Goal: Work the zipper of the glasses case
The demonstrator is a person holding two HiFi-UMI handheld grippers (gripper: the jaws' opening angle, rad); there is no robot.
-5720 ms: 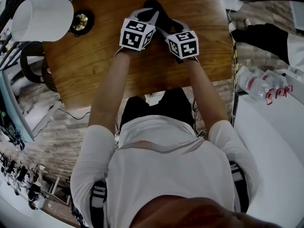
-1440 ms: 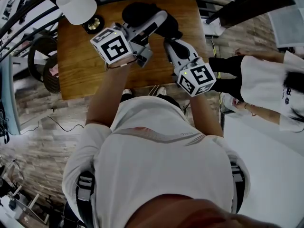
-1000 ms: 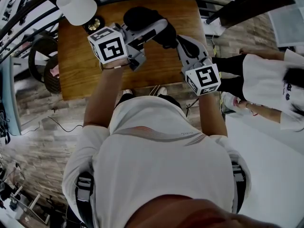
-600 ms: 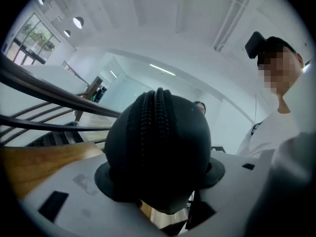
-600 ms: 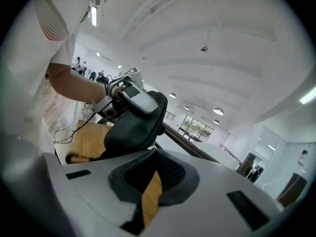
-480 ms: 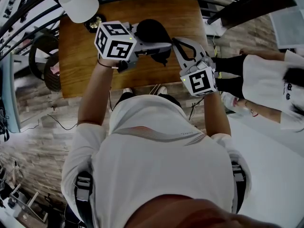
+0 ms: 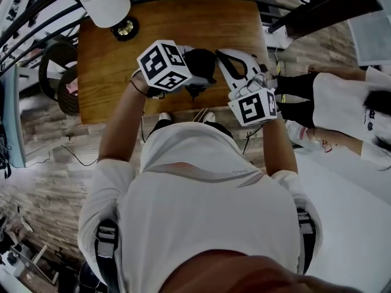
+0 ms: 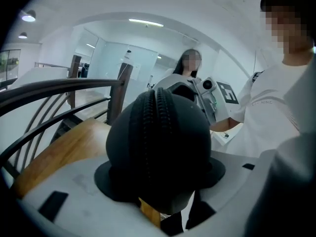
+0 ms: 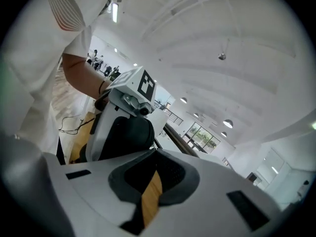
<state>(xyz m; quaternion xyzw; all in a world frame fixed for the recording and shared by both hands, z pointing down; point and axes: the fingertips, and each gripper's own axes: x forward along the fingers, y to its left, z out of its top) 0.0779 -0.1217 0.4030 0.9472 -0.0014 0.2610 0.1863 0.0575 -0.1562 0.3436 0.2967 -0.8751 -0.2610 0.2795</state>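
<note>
The left hand-held gripper grasps the black case between wide-spread jaws. The zipper runs up the case's middle, and its lower end is hidden behind the jaws. The right hand-held gripper is clenched, its tips just beside the case. Whether they pinch the zipper pull cannot be made out. In the head view both grippers hide most of the case over the worktop.

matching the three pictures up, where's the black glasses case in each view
Head view: black domed zip-up glasses case, upper centre, over the brown wooden table.
Left gripper view: dead centre, zipper towards the camera.
Right gripper view: left of centre.
Shared landmark: that table, at the left in both gripper views.
</note>
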